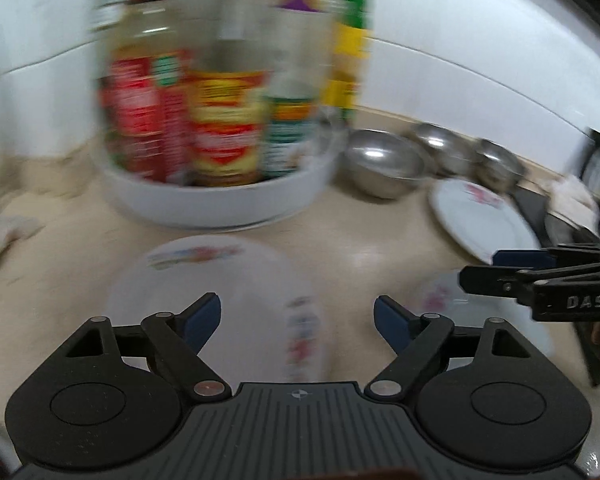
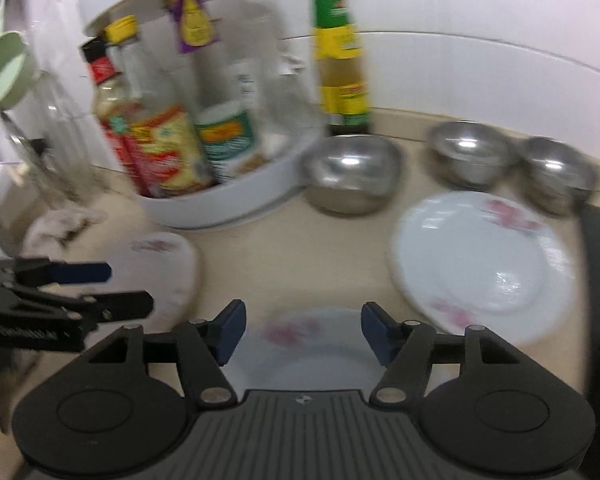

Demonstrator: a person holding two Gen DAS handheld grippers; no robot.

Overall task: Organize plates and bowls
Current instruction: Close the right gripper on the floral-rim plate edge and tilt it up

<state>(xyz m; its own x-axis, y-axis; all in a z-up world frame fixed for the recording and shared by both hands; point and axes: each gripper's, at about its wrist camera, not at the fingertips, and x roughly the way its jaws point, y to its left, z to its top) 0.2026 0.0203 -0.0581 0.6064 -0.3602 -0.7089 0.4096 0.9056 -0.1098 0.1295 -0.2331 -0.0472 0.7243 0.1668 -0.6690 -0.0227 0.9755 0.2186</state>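
Three white floral plates lie on the beige counter. A left plate (image 1: 212,292) (image 2: 160,268) lies under my open left gripper (image 1: 297,320). A small plate (image 2: 300,344) (image 1: 444,296) lies under my open right gripper (image 2: 303,334). A large plate (image 2: 480,264) (image 1: 480,216) lies at the right. Three steel bowls (image 2: 352,176) (image 2: 468,152) (image 2: 556,172) stand behind them, also in the left wrist view (image 1: 380,160). Both grippers are empty. Each gripper shows in the other's view: the right one (image 1: 500,268), the left one (image 2: 112,288).
A white round turntable rack (image 2: 236,204) (image 1: 220,204) full of sauce bottles stands at the back left. A tall green-capped bottle (image 2: 340,52) (image 1: 352,44) stands beside it. A crumpled cloth (image 2: 60,224) lies at the left. The white tiled wall runs behind. Both views are motion-blurred.
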